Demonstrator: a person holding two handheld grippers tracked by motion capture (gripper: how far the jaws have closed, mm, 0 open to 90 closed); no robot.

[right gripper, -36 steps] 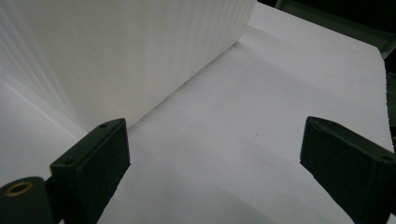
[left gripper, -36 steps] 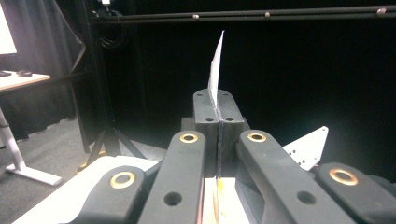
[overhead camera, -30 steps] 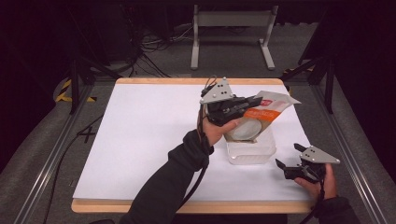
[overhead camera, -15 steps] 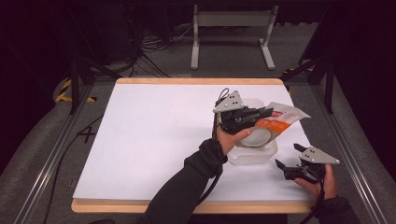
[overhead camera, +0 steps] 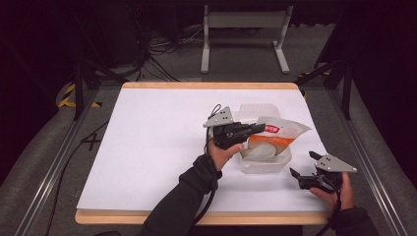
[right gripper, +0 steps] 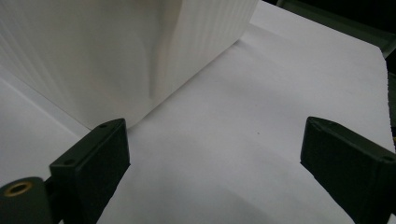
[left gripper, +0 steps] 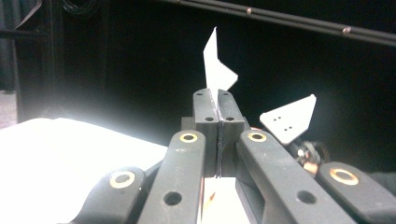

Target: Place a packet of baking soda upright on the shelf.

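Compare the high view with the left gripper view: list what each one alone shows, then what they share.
High view alone: the white container on the table, the pouch's orange and white body sagging into it, and the person's sleeve.

Left gripper view alone: close up, the left claw has its jaws pressed tight on a thin white edge of the pouch, which sticks up above them.

Both: the left claw, the pouch, the white table top, and the right claw, open, off to one side.

Pouch point(overhead camera: 280, 132): white and orange, red label. Tub point(overhead camera: 265, 164) at its 6 o'clock: translucent white. Table point(overhead camera: 157, 128) white, grippers black.
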